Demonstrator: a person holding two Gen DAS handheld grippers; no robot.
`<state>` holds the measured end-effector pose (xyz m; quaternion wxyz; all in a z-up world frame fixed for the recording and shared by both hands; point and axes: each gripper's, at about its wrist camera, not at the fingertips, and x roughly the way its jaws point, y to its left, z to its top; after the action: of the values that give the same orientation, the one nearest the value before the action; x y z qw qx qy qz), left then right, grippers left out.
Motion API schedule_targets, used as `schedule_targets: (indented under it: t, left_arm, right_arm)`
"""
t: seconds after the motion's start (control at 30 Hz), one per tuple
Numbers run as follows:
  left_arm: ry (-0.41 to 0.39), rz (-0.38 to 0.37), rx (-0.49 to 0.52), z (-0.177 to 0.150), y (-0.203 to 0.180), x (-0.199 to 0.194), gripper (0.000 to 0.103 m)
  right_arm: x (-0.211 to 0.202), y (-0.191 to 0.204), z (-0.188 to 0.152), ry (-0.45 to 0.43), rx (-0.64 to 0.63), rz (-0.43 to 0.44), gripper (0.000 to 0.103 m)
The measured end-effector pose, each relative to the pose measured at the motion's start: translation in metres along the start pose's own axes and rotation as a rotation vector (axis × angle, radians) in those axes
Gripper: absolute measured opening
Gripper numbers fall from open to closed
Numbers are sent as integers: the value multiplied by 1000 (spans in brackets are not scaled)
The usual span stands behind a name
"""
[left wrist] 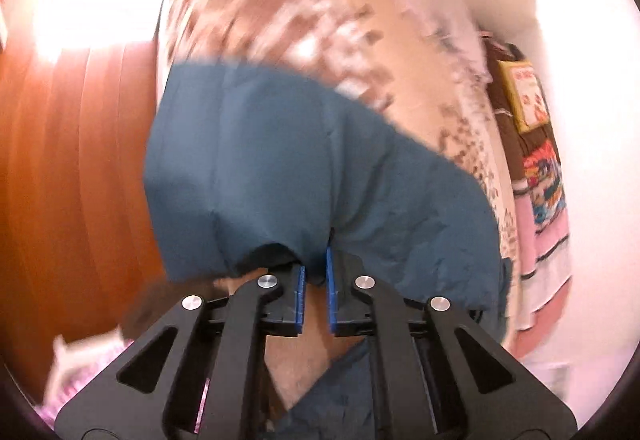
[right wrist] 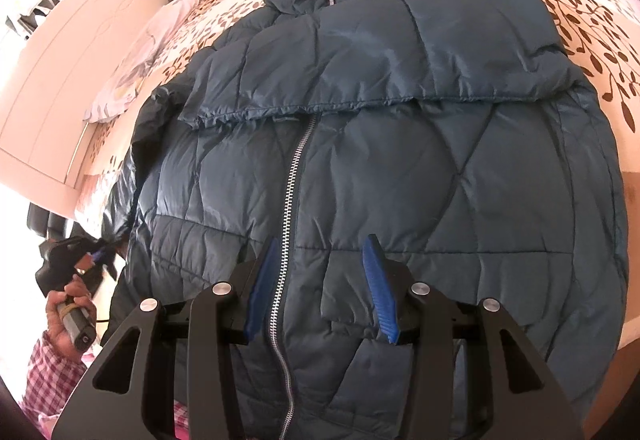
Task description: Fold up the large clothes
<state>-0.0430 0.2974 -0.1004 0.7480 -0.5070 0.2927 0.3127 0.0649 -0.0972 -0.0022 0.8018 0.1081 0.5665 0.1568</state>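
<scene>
Nearest the right wrist camera, the right gripper (right wrist: pixel 322 288) presses down on the near hem of the teal quilted jacket (right wrist: pixel 400 144), its blue pads half spread astride the zipper (right wrist: pixel 292 200) with a ridge of padding between them (whether they truly pinch it I cannot tell). The jacket lies front-up on the leaf-print bedspread (right wrist: pixel 580 24), collar far, one sleeve already crossed over the chest. At the left edge the left gripper (right wrist: pixel 98 254) is clamped narrow on a sleeve end. The step in hand looks like folding in the left sleeve; next calls for carrying it across the chest while the hem stays pinned. Only the left wrist view shows the pads (left wrist: pixel 299 292) nipping fabric; only the right shows the jacket's layout.
</scene>
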Motion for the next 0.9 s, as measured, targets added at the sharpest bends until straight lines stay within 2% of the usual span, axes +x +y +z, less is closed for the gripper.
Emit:
schedule_targets:
  t: [0.1, 0.2, 0.3, 0.4, 0.5, 0.57, 0.7, 0.83, 0.9]
  left_arm:
    - [-147, -4, 172, 10, -35, -27, 6]
    - [-290, -60, 372, 19, -87, -56, 6]
    - [-400, -187, 571, 16, -149, -91, 6]
    - [-414, -346, 733, -1, -204, -114, 6]
    - [-348, -486, 843, -30, -244, -124, 6]
    - [-255, -581, 941, -61, -273, -121, 6]
    - [-53, -658, 1111, -131, -306, -94, 6]
    - [94, -603, 1252, -193, -314, -49, 6]
    - [157, -536, 1323, -224, -312, -22, 7]
  right_arm:
    - [-2, -2, 0, -8, 8, 2, 46]
    - [-6, -7, -1, -20, 18, 6, 46]
    - [-12, -13, -1, -37, 31, 7, 46]
    - [-19, -23, -1, -58, 54, 7, 46]
    - [-26, -35, -1, -80, 84, 6, 46]
    - [-31, -43, -2, -94, 102, 3, 46]
    - [-40, -66, -3, -125, 155, -13, 46]
    - [-49, -92, -7, -149, 225, -27, 46]
    - [-52, -104, -10, -156, 257, -30, 46]
